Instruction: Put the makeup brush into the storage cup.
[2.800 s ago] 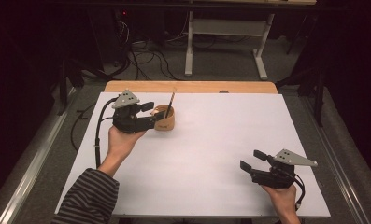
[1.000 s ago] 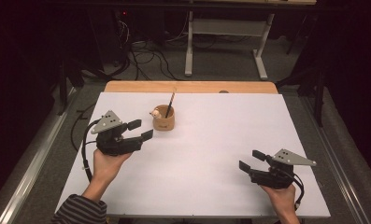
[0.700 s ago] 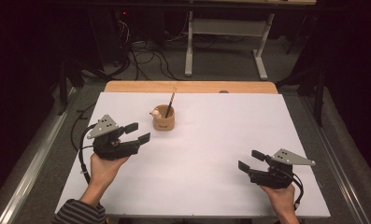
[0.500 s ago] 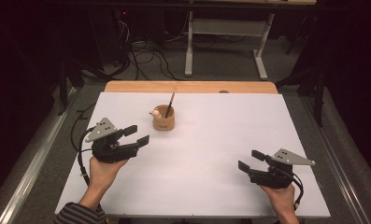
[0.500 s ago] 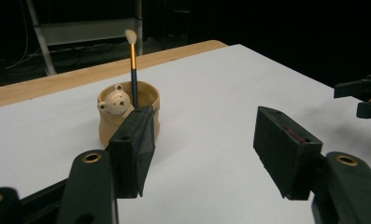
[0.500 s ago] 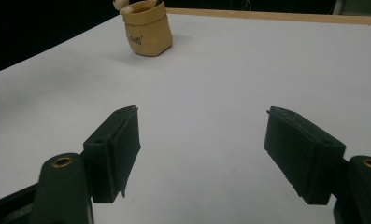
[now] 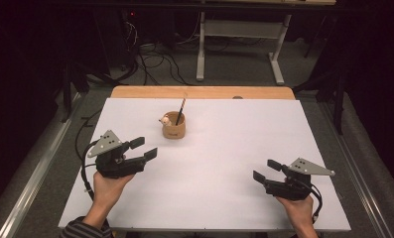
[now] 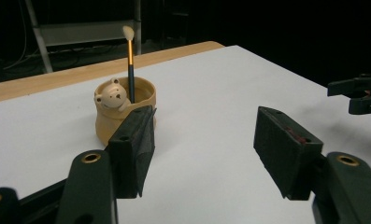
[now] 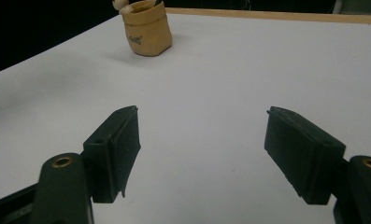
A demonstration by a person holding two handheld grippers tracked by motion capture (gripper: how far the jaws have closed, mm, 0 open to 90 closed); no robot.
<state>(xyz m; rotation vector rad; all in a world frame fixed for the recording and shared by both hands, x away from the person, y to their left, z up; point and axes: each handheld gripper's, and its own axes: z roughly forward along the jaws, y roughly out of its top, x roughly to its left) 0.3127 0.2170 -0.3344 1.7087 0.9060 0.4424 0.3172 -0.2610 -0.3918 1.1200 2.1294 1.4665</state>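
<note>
A tan cup [image 7: 174, 128] with a small bear figure on its rim stands on the white sheet, back and left of centre. A thin brush [image 7: 181, 109] stands in it, pale tip up. My left gripper [image 7: 145, 148] hovers in front of and to the left of the cup, apart from it, open and holding nothing. In the left gripper view the cup [image 8: 109, 125] and brush [image 8: 130, 65] stand just beyond the left jaw of that gripper [image 8: 204, 123]. My right gripper [image 7: 265, 170] rests near the front right, open and empty. In the right gripper view that gripper [image 9: 202, 116] points at the far cup [image 9: 146, 29].
A white sheet [image 7: 234, 144] covers most of the table, and a strip of bare wood [image 7: 204, 92] shows along the back edge. Beyond it, cables and metal desk legs [image 7: 201, 49] stand on the dark floor. The other gripper [image 8: 360, 93] shows far right in the left gripper view.
The left gripper has drawn back from the cup toward the front left of the table, with nothing in its jaws. The brush stays in the cup. The right gripper has kept still.
</note>
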